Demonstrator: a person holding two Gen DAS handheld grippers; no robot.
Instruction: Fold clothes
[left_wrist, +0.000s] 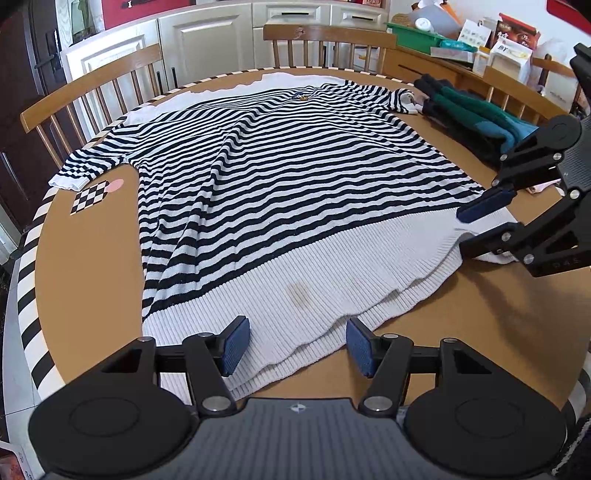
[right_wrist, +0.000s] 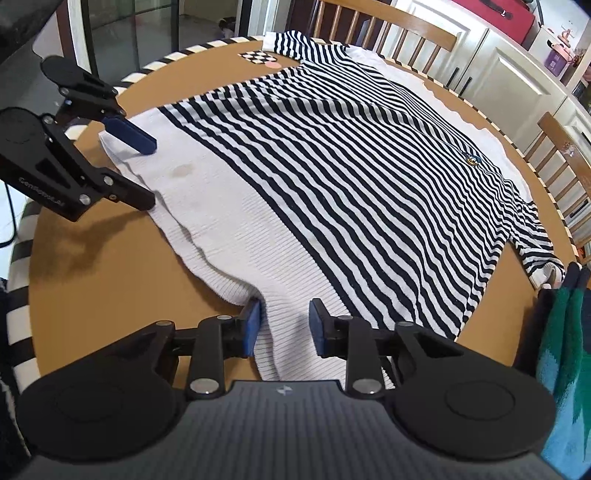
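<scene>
Bright even daylight, sharp focus, soft shadows, strong fisheye edge bending

The sweater (left_wrist: 280, 177) lies flat on the table (left_wrist: 88, 266), covering most of its middle. Its hem faces the near edge; its collar lies toward the far edge. One sleeve (left_wrist: 85, 168) reaches the left edge, the other the right edge, beside a pile of folded clothes (left_wrist: 476, 122) at the far right edge. A patterned marker (left_wrist: 90, 197) lies on the table just before the left sleeve. Chairs (left_wrist: 325, 44) stand behind the far edge. The left gripper (left_wrist: 297, 345) straddles the hem near the near edge; the right gripper (right_wrist: 284, 325) straddles the hem's right corner.
</scene>
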